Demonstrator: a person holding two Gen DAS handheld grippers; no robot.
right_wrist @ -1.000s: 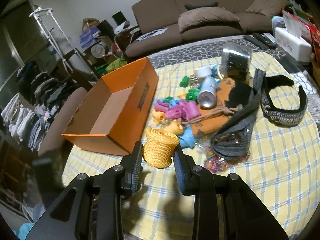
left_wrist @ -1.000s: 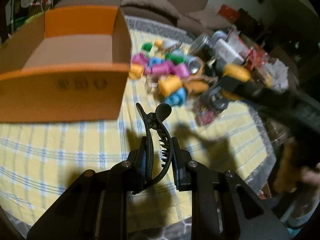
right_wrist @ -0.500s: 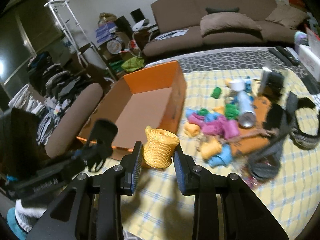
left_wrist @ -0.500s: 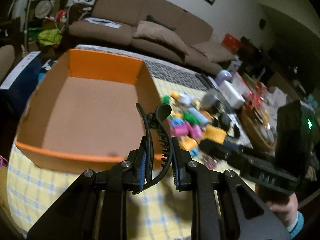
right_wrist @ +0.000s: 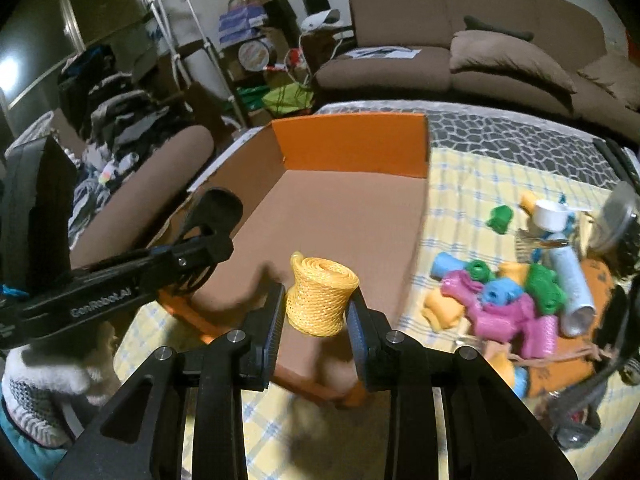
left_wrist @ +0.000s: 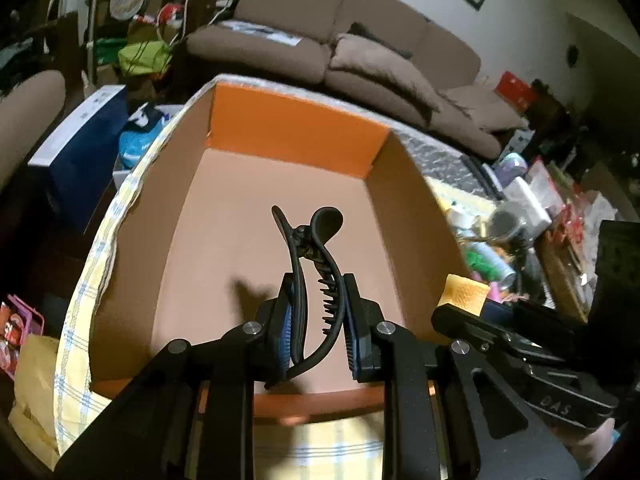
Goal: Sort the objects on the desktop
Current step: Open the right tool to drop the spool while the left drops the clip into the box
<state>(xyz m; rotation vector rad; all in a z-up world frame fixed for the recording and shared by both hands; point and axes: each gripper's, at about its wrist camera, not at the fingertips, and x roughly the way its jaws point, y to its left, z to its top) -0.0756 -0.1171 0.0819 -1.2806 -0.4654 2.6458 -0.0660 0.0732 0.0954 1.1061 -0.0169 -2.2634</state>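
Observation:
My left gripper (left_wrist: 316,320) is shut on a black hair claw clip (left_wrist: 310,264) and holds it over the near part of the open orange cardboard box (left_wrist: 296,132). My right gripper (right_wrist: 318,320) is shut on a yellow mesh roll (right_wrist: 320,296) and holds it above the box's (right_wrist: 348,146) near right corner. The left gripper also shows in the right wrist view (right_wrist: 212,236), over the box's left side. The right gripper with the yellow roll (left_wrist: 464,294) shows at the right of the left wrist view.
A pile of pink, blue, green and yellow rolls (right_wrist: 504,300), a can (right_wrist: 572,284) and a white cup (right_wrist: 552,212) lie on the yellow checked cloth (right_wrist: 460,184) right of the box. A brown sofa (right_wrist: 460,40) stands behind the table.
Both grippers have moved left and forward from over the cloth to above the box, each still holding its object. The pile now lies to the right.

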